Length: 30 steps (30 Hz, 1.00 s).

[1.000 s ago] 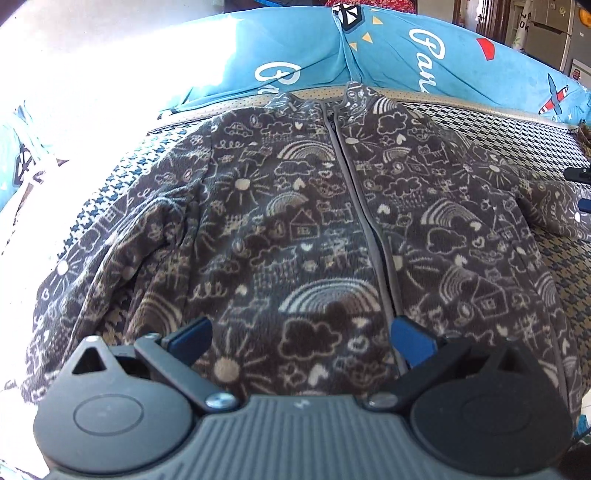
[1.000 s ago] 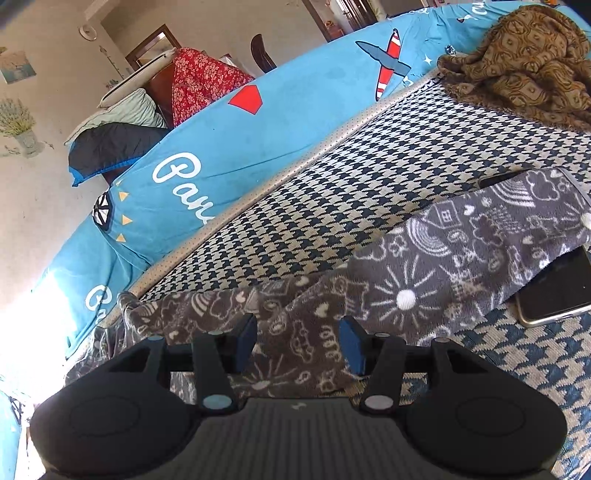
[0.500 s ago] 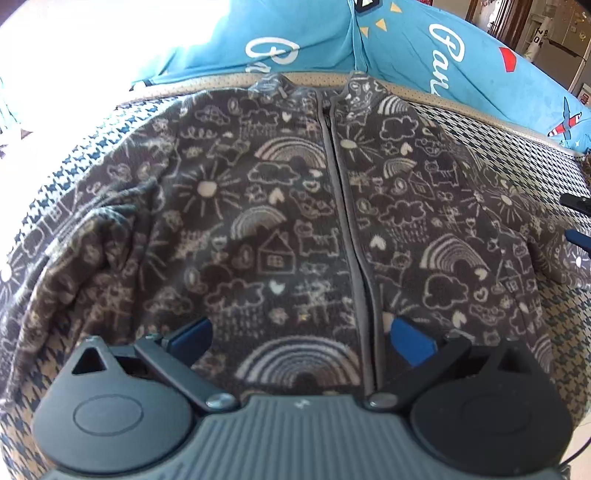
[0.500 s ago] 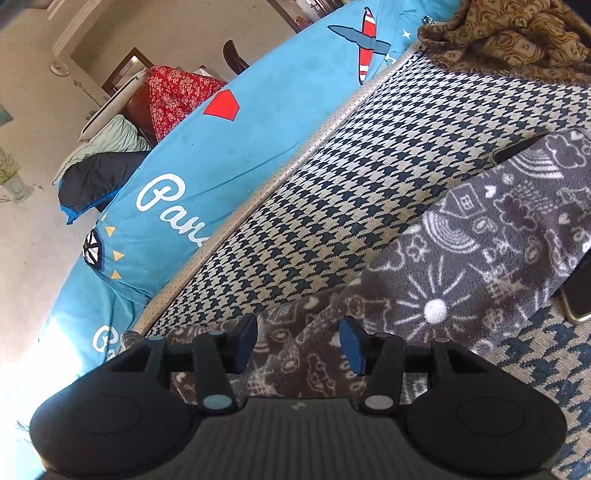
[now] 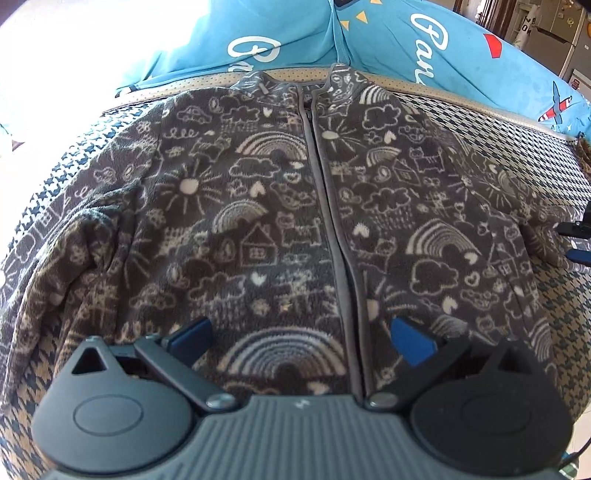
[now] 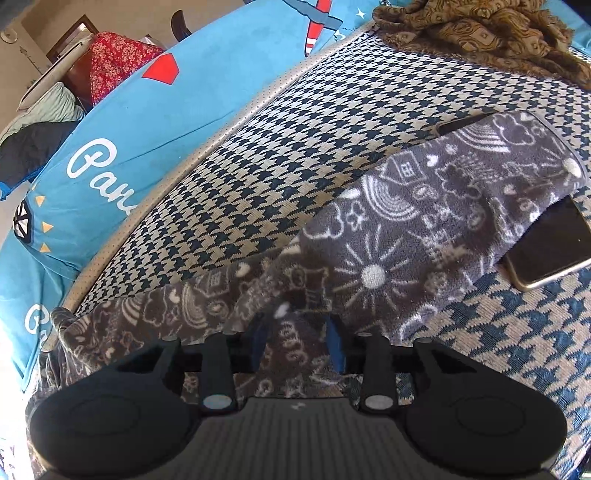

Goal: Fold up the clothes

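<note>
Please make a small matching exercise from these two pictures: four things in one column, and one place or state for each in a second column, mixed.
Things:
1. fleece jacket
2. phone
3. brown blanket
4. left gripper

Places or states:
A. partly under a sleeve
B. crumpled at the far end of the checked cover
C. open above the hem
D. spread flat, zipped

Pairs: 1-D, 2-A, 3-B, 4-C

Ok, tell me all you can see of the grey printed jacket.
The jacket is dark grey fleece with pale doodles of suns, rainbows, clouds and houses. It lies front up on the houndstooth cover, zip closed, collar toward the blue cushions. One sleeve stretches out over a phone. The right gripper has just been closing its jaws around a bunched fold by that sleeve; the left gripper is open above the hem.
</note>
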{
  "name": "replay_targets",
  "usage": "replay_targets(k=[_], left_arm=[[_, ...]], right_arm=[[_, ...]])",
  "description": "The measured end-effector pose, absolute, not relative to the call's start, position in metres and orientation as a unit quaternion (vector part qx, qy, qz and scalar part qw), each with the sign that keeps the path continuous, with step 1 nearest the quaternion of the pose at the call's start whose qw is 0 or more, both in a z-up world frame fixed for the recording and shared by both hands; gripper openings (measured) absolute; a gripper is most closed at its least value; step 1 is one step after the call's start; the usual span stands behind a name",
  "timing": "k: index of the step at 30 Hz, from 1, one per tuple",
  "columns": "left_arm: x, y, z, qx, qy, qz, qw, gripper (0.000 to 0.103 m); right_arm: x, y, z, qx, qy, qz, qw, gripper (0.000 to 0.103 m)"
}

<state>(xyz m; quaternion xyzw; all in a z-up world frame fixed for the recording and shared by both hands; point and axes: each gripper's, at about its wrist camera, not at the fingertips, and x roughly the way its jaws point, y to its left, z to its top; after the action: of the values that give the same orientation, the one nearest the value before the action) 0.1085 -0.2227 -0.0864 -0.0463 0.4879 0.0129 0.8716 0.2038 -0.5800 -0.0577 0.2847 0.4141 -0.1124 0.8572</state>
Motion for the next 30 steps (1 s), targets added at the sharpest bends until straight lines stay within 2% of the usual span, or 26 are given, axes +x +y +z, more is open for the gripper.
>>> replay_targets(k=[8,18,30], left_arm=[[0.106,-0.226,-0.086,-0.044,0.486,0.008,0.873,0.103],[0.105,-0.219,-0.086,-0.05,0.489,0.012,0.871,0.103],[0.107,-0.223,-0.091,-0.043,0.492,0.014,0.869,0.103]], right_arm=[[0.179,-0.614,-0.046,0.319,0.395,-0.14,0.85,0.036],[0.133,-0.719,-0.035,0.416,0.293,-0.231,0.829,0.04],[0.112,-0.773,-0.059,0.451,0.281,-0.274,0.802,0.04]])
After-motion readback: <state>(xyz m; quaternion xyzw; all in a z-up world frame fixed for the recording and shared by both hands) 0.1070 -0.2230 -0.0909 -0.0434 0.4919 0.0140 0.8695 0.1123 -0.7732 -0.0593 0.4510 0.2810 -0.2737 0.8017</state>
